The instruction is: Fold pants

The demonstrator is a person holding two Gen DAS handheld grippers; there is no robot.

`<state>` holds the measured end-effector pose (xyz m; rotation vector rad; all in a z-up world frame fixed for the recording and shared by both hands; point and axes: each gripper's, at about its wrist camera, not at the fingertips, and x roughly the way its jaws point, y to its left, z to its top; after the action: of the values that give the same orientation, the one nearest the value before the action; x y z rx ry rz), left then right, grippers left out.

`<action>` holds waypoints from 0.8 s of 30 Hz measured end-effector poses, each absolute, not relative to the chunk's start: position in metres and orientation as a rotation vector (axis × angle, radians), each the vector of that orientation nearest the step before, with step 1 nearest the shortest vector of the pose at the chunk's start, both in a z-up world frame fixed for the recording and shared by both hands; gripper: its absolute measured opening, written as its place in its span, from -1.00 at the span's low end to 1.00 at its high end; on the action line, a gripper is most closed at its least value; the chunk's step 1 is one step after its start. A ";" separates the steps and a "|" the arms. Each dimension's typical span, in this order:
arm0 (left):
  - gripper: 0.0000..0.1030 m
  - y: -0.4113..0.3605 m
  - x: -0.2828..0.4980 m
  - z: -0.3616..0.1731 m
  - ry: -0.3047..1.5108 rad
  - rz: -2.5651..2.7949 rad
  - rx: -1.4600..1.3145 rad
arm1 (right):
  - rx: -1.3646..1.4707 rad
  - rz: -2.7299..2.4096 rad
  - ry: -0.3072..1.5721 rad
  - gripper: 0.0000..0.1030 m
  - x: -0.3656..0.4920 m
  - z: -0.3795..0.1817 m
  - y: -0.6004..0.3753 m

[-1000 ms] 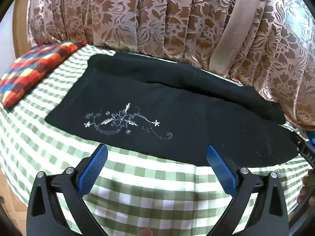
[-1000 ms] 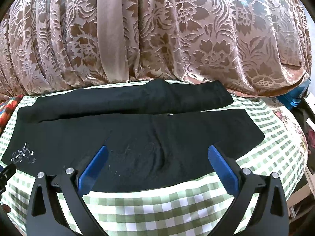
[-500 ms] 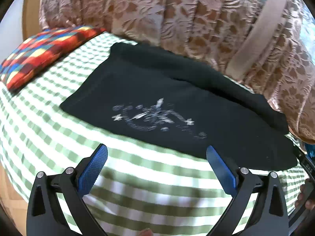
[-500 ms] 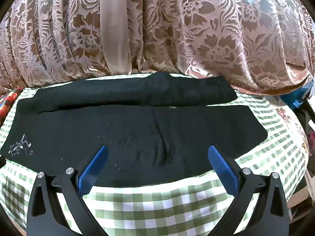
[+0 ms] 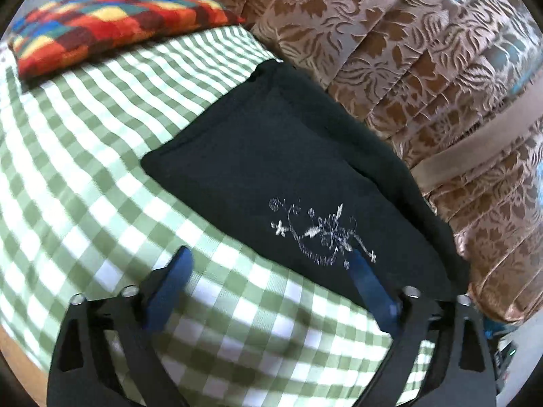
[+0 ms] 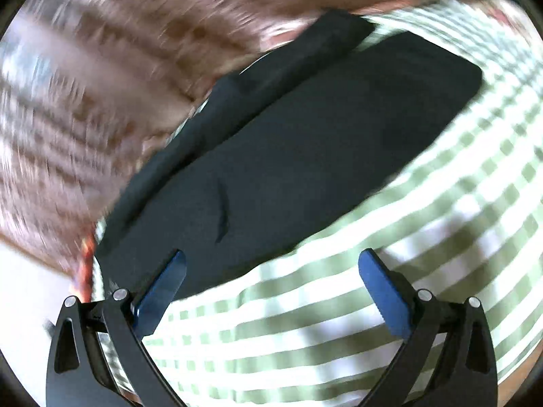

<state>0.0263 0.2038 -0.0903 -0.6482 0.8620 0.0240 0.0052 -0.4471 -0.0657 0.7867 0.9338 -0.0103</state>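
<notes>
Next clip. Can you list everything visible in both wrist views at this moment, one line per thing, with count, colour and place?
pants: one, black with a small white embroidered design, lying flat on the checked cloth along the curtain.
checked cloth: one, green and white, covering the surface under the pants.
cushion: one, patchwork of red, orange, yellow and blue, on the cloth at the far left of the left wrist view.
curtain: one, brown floral, hanging behind the pants.
left gripper: one, black with blue fingers, open, over the embroidered end.
right gripper: one, black with blue fingers, open, over the near edge; view blurred.
</notes>
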 end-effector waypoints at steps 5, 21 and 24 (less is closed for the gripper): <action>0.46 0.206 0.052 -0.106 0.887 0.045 -0.703 | 0.963 -0.079 0.874 0.88 0.002 -0.078 -0.506; -0.83 0.210 0.071 -0.093 0.888 0.098 -0.622 | 0.989 -0.239 0.882 -0.72 0.061 -0.106 -0.567; -0.83 0.212 0.062 -0.081 0.877 0.085 -0.611 | 0.900 -0.252 0.885 -0.75 0.052 -0.092 -0.559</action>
<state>0.0624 0.2115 -0.0814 -0.6105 0.8768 0.0852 0.0516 -0.5589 -0.0915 0.9005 0.8848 -0.2521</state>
